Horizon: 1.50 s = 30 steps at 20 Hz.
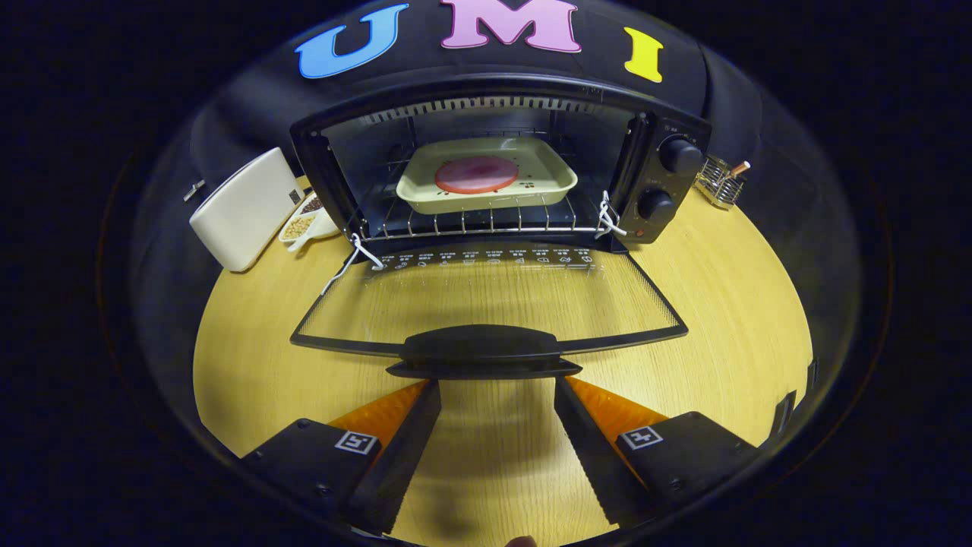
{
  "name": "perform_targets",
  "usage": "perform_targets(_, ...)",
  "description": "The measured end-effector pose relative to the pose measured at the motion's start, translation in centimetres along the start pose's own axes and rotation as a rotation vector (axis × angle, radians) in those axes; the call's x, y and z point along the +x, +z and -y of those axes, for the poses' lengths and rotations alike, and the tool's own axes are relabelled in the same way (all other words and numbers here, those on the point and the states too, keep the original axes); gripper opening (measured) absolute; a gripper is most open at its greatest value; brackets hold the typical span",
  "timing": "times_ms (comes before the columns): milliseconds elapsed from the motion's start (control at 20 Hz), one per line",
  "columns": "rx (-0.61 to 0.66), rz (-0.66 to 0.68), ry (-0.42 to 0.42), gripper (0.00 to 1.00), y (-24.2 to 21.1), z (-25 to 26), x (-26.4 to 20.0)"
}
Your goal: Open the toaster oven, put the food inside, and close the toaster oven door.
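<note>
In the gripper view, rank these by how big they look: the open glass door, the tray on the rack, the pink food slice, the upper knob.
1. Glass door, folded down just ahead of the open tool; nearness inflates it.
2. Tray on the rack.
3. Pink food slice in the tray.
4. Upper knob.

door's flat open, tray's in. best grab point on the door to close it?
Take the door handle, the dark bar along the free edge of the oven door, just ahead of the open gripper. Come straight on from the front, fingers straddling its middle, then lift up. It sticks out from the glass, centred, far from the hinge.
</note>
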State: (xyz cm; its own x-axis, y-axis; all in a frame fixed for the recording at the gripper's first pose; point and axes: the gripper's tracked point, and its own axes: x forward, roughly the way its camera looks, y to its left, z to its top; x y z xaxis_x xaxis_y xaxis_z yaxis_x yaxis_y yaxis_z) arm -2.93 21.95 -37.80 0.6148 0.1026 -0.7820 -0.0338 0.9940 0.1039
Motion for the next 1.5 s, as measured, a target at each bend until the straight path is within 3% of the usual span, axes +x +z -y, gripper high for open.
perform_targets(800,0.051,0.193,0.061,1.0,5.6,-0.5,-4.4)
perform_targets(1250,0.015,0.311,0.055,1.0,12.1,-0.1,-5.6)
perform_targets(1500,-0.003,0.436,0.081,1.0,15.3,0.5,-10.3)
